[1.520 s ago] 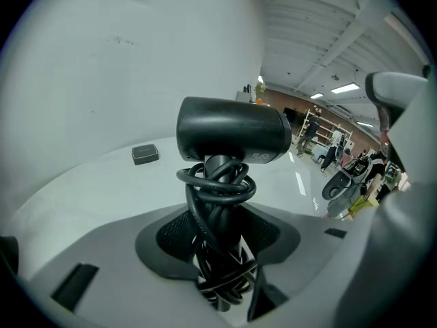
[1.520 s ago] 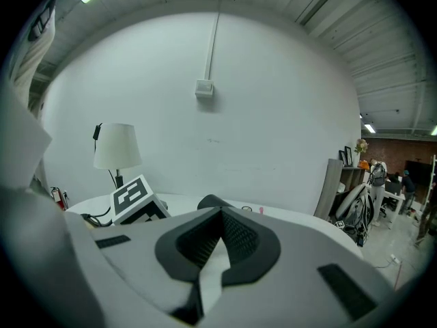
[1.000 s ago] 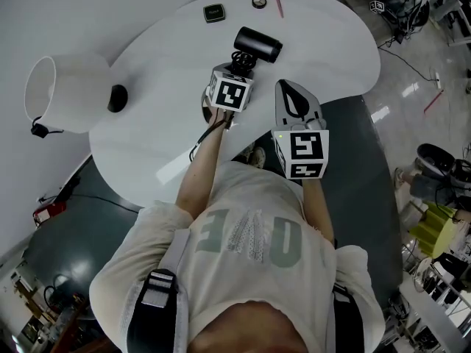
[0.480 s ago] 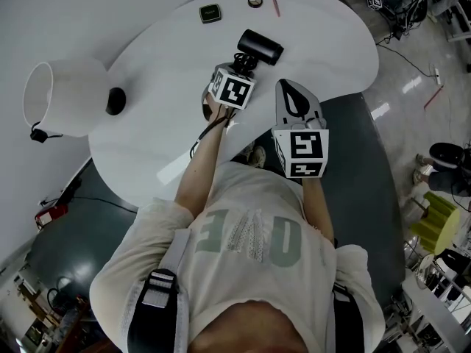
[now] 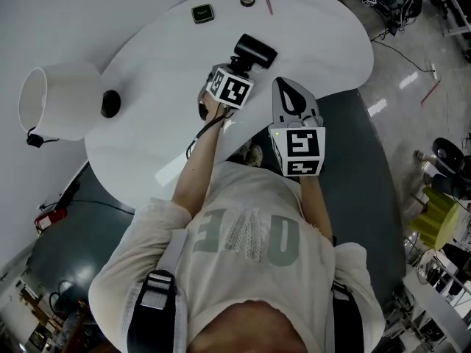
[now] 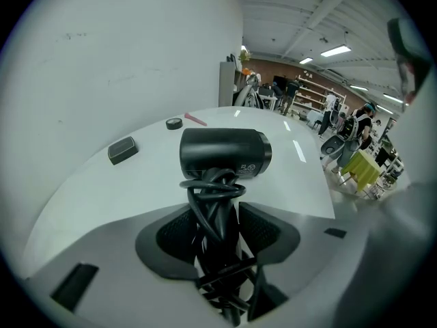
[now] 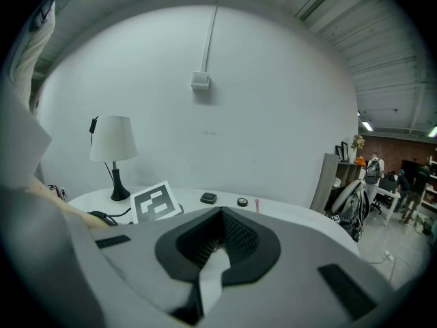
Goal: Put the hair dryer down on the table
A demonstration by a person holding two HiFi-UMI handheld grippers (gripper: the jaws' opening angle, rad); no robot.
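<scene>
Head cam sits overhead, looking steeply down on the table (image 5: 147,87). The left tool (image 6: 217,217) cam rides low and close, looking along the tabletop. The right tool (image 7: 222,212) cam faces the wall (image 7: 239,115) and lamp (image 7: 113,142). All three catch the small dark square (image 5: 202,12) and pink stick (image 5: 266,1).

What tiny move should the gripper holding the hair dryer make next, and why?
Probably lower the left gripper straight down until the hair dryer rests on the table. Its fingers are clamped on the cord-wrapped handle, and bare tabletop lies underneath.
</scene>
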